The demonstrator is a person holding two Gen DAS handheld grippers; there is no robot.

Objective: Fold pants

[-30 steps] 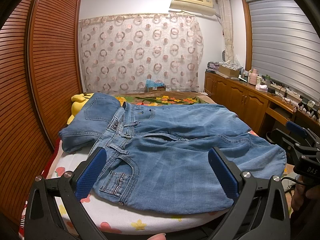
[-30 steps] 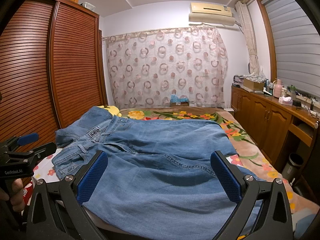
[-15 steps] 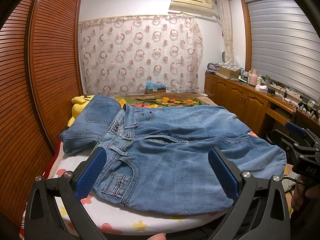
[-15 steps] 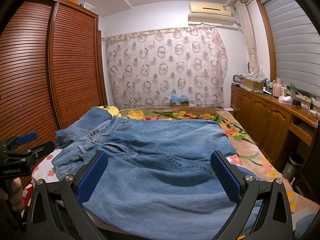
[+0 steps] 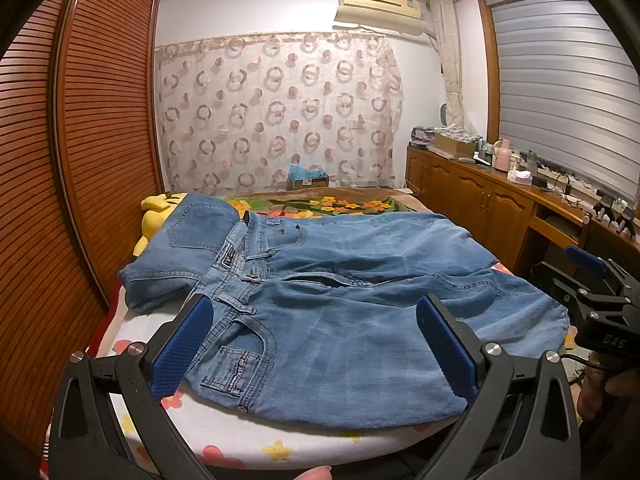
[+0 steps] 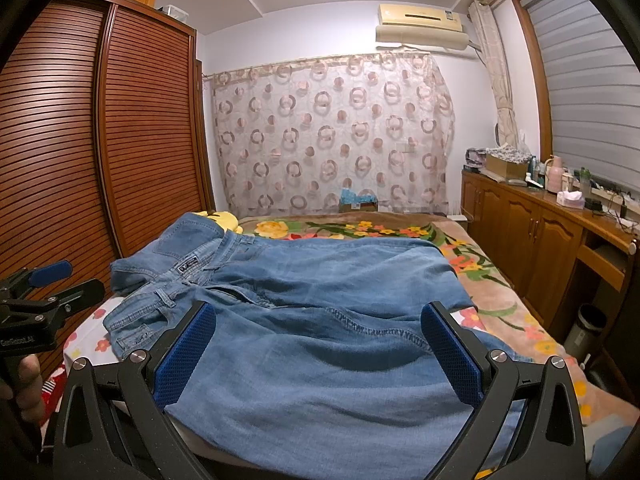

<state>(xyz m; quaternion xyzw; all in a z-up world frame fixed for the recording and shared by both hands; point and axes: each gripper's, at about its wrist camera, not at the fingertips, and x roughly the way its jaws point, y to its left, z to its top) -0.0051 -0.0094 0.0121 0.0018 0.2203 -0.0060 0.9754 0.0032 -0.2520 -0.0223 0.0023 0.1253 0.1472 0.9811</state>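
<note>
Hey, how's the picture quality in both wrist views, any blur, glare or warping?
Left wrist view: sharp, evenly lit jeans, strong fisheye bowing of the wardrobe, dark vignetted corners. Right wrist view: same warping, soft shadow in a jeans fold, no glare, open right gripper in focus.

- right gripper (image 5: pixel 600 304), seen at the right edge of the left wrist view: white letters "DAS" on its black body, rest cut off
- left gripper (image 6: pixel 36 308), seen at the left edge of the right wrist view: white print reads roughly "GenRobot.AI", small and partly hidden
- jeans (image 5: pixel 340 312): small tag on the coin pocket (image 5: pixel 234 372) has stitched lettering, something like "NO. S…", not fully readable
- waistband patch (image 5: pixel 228 258): marks too blurred to read
- air conditioner (image 6: pixel 420 24): no readable brand
</note>
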